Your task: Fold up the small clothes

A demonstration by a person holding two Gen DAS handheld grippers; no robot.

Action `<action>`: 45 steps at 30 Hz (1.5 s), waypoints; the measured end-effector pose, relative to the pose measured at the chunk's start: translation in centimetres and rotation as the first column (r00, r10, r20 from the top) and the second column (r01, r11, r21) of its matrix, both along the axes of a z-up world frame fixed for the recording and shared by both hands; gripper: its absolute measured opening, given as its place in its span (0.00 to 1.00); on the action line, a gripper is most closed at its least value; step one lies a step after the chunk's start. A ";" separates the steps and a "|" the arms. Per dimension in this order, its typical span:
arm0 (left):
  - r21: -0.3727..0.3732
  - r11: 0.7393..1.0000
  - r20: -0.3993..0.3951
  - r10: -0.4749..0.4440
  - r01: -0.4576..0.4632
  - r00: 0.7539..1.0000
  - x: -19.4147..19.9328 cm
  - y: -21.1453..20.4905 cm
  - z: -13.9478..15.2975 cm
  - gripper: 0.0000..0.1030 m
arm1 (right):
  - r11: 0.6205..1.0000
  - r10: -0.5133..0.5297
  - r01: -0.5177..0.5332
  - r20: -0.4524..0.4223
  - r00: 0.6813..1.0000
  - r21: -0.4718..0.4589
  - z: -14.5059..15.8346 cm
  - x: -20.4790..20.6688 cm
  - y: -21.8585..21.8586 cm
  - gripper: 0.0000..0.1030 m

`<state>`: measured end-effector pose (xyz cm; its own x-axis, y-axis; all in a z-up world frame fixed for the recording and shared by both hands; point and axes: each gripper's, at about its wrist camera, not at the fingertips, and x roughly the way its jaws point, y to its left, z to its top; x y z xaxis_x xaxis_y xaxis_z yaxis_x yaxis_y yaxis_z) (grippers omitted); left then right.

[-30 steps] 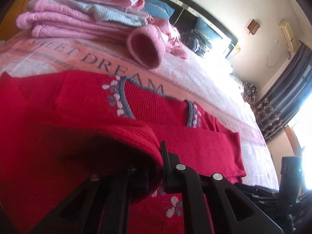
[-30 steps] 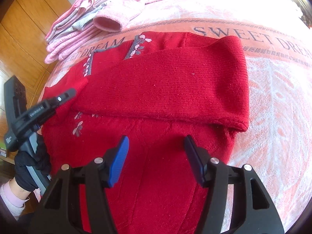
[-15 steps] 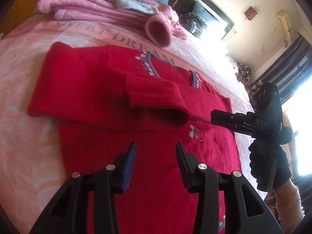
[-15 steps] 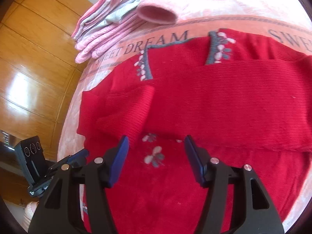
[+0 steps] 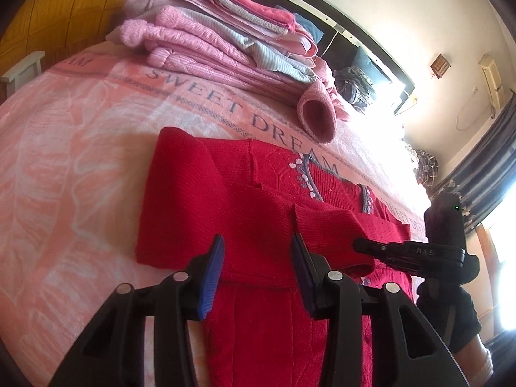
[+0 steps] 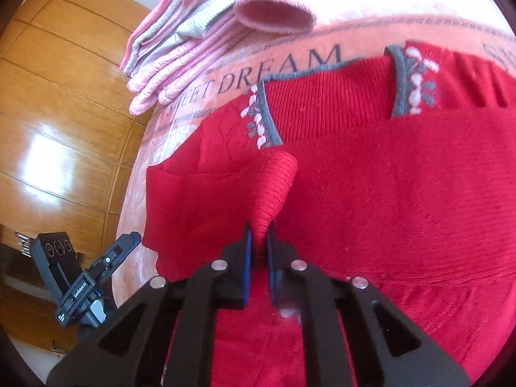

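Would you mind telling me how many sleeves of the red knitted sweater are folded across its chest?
2: the red knitted sweater's right sleeve lies across the chest; the left sleeve's cuff is pinched in the right gripper.

Your right tongs [image 6: 258, 242] are pinched shut on the ribbed cuff [image 6: 274, 187] of a red sweater [image 6: 403, 200] lying flat on a pink bedspread [image 6: 290, 54] printed with "SWEET DREAM". Both sleeves are folded across its chest, below a grey neckline trimmed with white flowers. A stack of folded pink clothes [image 6: 180, 48] sits beyond it. At lower left, your left tongs [image 6: 129, 242] hover beside the bed's edge, over a wooden floor [image 6: 64, 113].
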<state>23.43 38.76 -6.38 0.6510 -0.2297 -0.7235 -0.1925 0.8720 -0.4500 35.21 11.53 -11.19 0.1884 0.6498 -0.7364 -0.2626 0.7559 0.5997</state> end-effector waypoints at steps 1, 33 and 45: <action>0.005 1.000 0.002 -0.005 0.005 1.000 0.3 -0.2 0.0 0.41 | 1.000 -0.011 0.012 0.040 0.999 -0.024 1.0 0.0 -0.9 0.06; 0.166 0.981 -0.137 -0.075 0.098 0.988 5.3 -4.1 -4.1 0.48 | 0.839 0.172 -0.053 0.171 0.970 -0.541 -0.9 -1.1 4.4 0.15; 0.204 0.973 -0.138 -0.080 0.107 0.987 5.4 -4.7 -4.3 0.52 | 0.948 -0.127 0.172 0.178 0.976 -0.267 3.7 0.2 -10.6 0.02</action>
<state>28.82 34.02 -10.72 0.5330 -0.1192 -0.8377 -0.1494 0.9612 -0.2318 35.44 0.98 -7.46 0.3945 0.3777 -0.8377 -0.2071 0.9247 0.3194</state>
